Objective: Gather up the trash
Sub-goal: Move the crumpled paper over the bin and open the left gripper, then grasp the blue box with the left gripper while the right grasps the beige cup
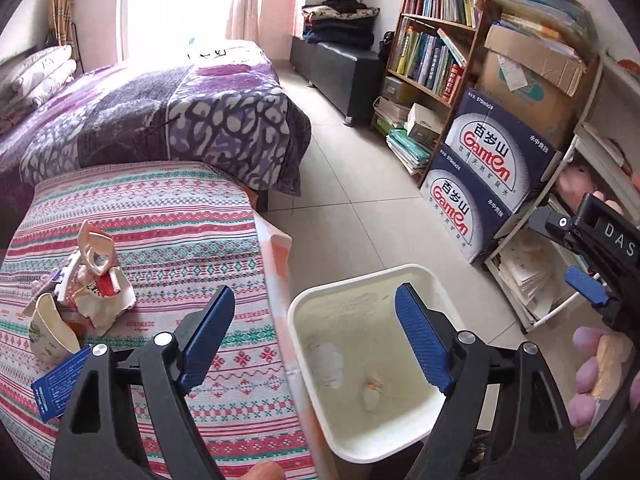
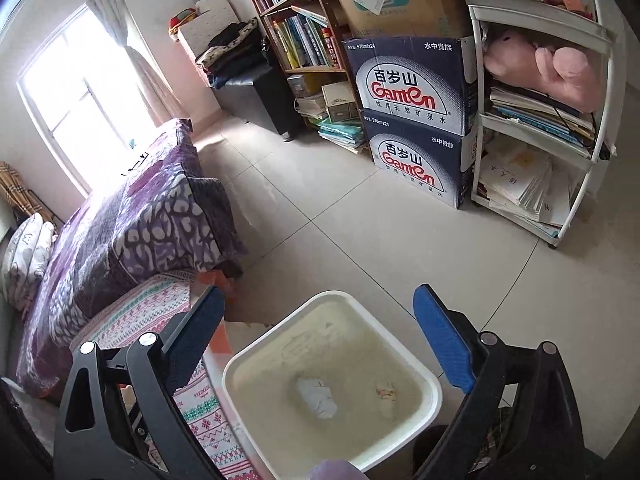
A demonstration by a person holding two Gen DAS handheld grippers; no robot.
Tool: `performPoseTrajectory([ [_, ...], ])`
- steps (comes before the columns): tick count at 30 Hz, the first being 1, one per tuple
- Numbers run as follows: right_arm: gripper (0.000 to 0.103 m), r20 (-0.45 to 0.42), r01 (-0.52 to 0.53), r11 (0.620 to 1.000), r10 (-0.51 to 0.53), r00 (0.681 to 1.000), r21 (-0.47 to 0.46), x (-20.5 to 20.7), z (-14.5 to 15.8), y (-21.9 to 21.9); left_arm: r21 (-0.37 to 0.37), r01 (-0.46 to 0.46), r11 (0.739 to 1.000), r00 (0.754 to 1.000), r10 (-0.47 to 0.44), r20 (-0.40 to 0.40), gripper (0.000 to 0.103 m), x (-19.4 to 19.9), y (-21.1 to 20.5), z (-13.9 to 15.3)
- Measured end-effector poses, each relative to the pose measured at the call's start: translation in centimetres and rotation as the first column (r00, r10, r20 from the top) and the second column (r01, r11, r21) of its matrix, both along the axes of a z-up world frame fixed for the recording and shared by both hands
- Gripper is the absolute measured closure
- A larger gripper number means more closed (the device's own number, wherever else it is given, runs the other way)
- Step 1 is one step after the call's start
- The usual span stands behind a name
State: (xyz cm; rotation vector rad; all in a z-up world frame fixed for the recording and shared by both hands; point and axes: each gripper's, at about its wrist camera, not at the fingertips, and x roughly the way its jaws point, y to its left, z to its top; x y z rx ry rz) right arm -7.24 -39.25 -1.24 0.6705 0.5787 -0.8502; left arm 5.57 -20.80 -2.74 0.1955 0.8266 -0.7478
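A white square trash bin (image 1: 298, 308) stands on the floor beside the table; it also shows in the right wrist view (image 2: 240, 364). Two crumpled scraps lie in its bottom, a white one (image 1: 327, 364) and a smaller one (image 1: 372, 394). On the patterned tablecloth (image 1: 192, 216) at the left lies a pile of trash: a crushed red-and-white carton (image 1: 100, 276), a paper cup (image 1: 50, 330) on its side and a blue packet (image 1: 60, 384). My left gripper (image 1: 316, 334) is open and empty, spanning the table edge and bin. My right gripper (image 2: 320, 336) is open and empty above the bin; it also shows at the right edge of the left wrist view (image 1: 588, 284).
A bed with a purple blanket (image 1: 160, 112) stands behind the table. Two stacked Ganten water cartons (image 1: 488, 176), a bookshelf (image 1: 436, 40) and a white rack (image 2: 560, 128) with papers and a pink plush toy line the right wall. Tiled floor (image 1: 352, 200) lies between them.
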Motion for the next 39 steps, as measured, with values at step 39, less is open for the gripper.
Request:
performPoseTrajectory([
  [39,0.007,-0.227,-0.348,0.926,0.374,0.899,0.146,13.3,-6.4,12.8,0.641,0.181,0.746,0.960,0.007,-0.278,0.022,11.1,18.0,-14.4],
])
